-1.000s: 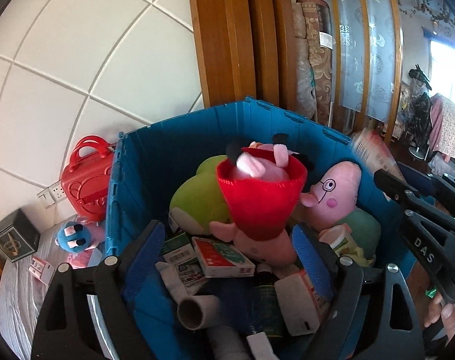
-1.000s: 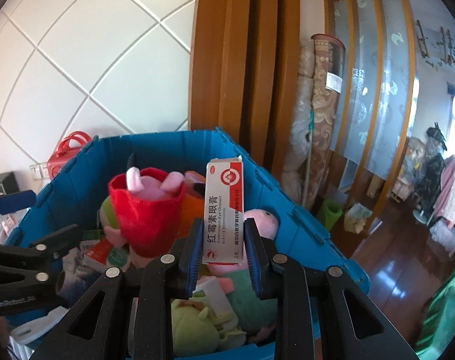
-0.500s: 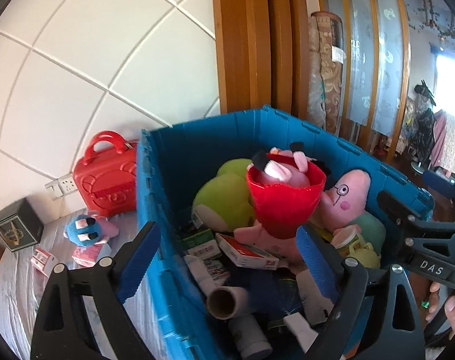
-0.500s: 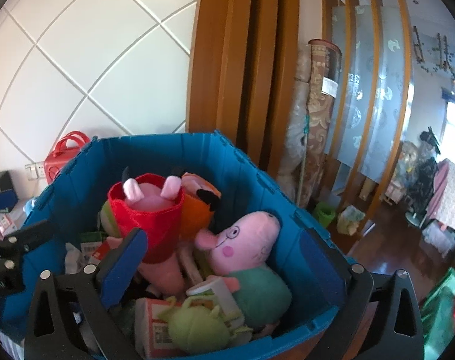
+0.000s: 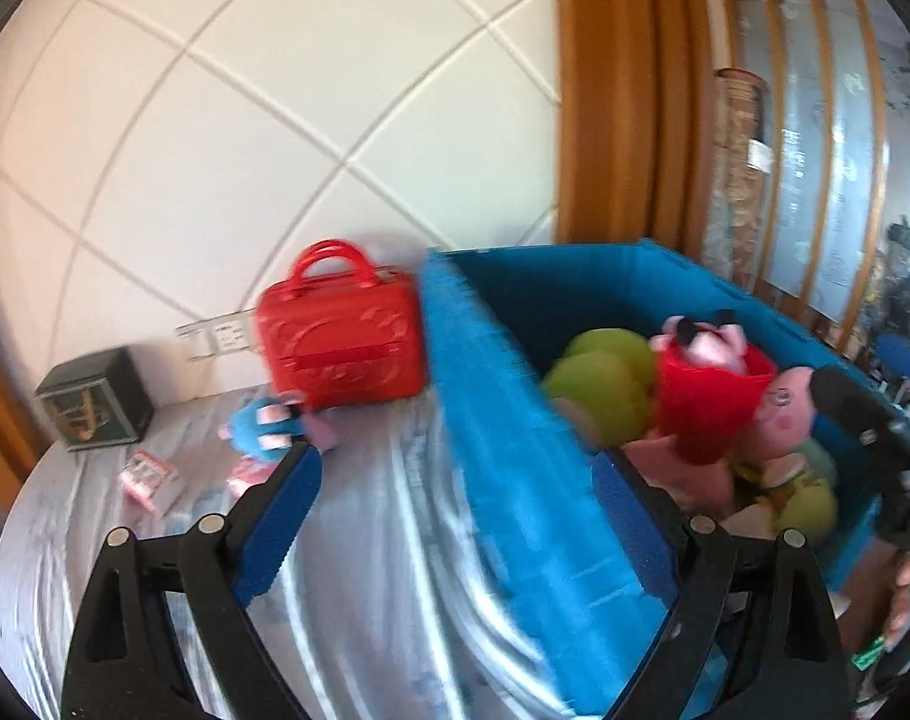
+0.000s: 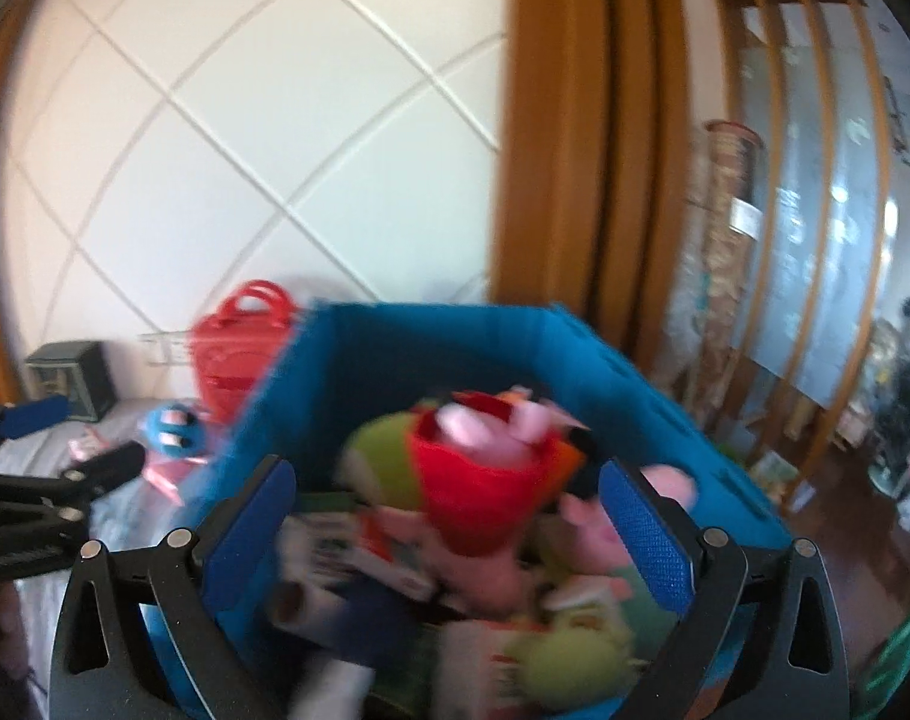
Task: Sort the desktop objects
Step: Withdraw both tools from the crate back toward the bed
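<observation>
A blue bin [image 5: 515, 480] [image 6: 443, 348] holds plush toys, a red cup [image 5: 710, 402] [image 6: 473, 486] and small boxes. My left gripper [image 5: 455, 510] is open and empty, straddling the bin's left wall above the grey cloth [image 5: 365, 570]. My right gripper [image 6: 449, 528] is open and empty, above the bin's contents. On the cloth left of the bin lie a blue plush [image 5: 266, 426] [image 6: 170, 426] and a small pink box [image 5: 149, 474]. Both views are blurred.
A red toy case [image 5: 341, 342] [image 6: 233, 354] stands against the white wall beside the bin. A dark green box [image 5: 95, 399] [image 6: 71, 378] sits at the far left. Wooden door frames and a glass partition [image 6: 815, 240] rise behind the bin.
My right gripper opened and let the red-and-white medicine box fall into the bin. Both grippers have swung left, the left one out of the bin toward the cloth.
</observation>
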### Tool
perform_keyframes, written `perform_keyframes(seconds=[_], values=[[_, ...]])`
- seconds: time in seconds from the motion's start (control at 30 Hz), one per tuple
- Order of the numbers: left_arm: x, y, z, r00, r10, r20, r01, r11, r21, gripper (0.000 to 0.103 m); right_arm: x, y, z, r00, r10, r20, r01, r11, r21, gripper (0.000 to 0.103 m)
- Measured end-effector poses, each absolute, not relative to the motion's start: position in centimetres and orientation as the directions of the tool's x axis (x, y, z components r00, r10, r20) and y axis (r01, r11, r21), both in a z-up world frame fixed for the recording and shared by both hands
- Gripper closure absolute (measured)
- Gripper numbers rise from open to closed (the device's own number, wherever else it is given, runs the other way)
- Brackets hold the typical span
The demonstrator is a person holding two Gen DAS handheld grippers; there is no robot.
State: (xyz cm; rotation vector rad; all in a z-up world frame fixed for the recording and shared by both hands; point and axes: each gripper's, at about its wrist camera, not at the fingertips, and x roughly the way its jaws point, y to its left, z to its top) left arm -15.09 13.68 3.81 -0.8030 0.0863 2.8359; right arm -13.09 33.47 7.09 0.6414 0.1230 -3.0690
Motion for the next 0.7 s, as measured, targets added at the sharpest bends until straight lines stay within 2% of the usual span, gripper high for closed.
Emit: perform_keyframes(seconds=[0.43,0.7], values=[[-15.6,-4.2,-0.3,-0.787,-0.017,-0.616,0.027,-1.000,-0.006,0.010,-13.7,16.4,7.4,-0.899,-0.144,-0.413,0.221,-0.965,-0.143,0.000],[-16.6,-15.0,-3.9,-0.719,-0.116,-0.685,0.159,-0.987,0.000,0.010,-18.5,7.7,2.9,-0.808,-0.233,-0.542,0.328,-0.941,-0.084,0.000]])
